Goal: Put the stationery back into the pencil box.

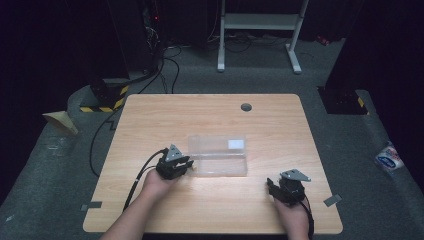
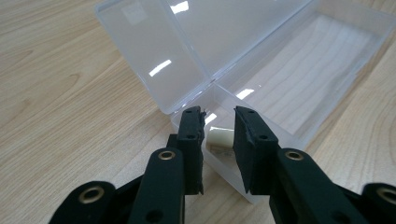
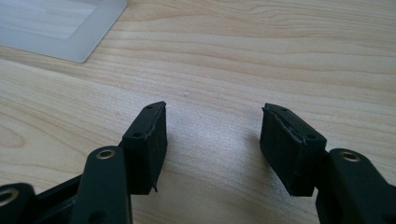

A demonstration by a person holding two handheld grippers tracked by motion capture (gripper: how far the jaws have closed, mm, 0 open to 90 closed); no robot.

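our left gripper (image 2: 218,128) has its two black jaws clenched on a small cream-white cylindrical piece (image 2: 219,138), which sits between the pads just above the near end wall of the clear, shallow plastic box with its hinged lid laid open (image 2: 299,70). from the left gripper view the piece is pinched only near the fingertips, and we cannot tell how deep the pads (image 2: 250,135) reach along it. our right gripper (image 3: 212,140) stands released, nothing between its fingers (image 3: 152,140), over bare light wooden table (image 3: 280,56), with a corner of the box (image 3: 70,32) far beyond its left fingertip.

what worries us: the hold looks shallow, so a tilt or a quick move could let the smooth little piece roll out and drop on the table rather than inside the tray. the jaws also hover close to the thin box wall; pushing down or forward could nudge the light box, since nothing steadies it. in the high view the left gripper (image 1: 174,162) is at the box's left end and the right gripper (image 1: 287,187) well apart, too far to brace it quickly.
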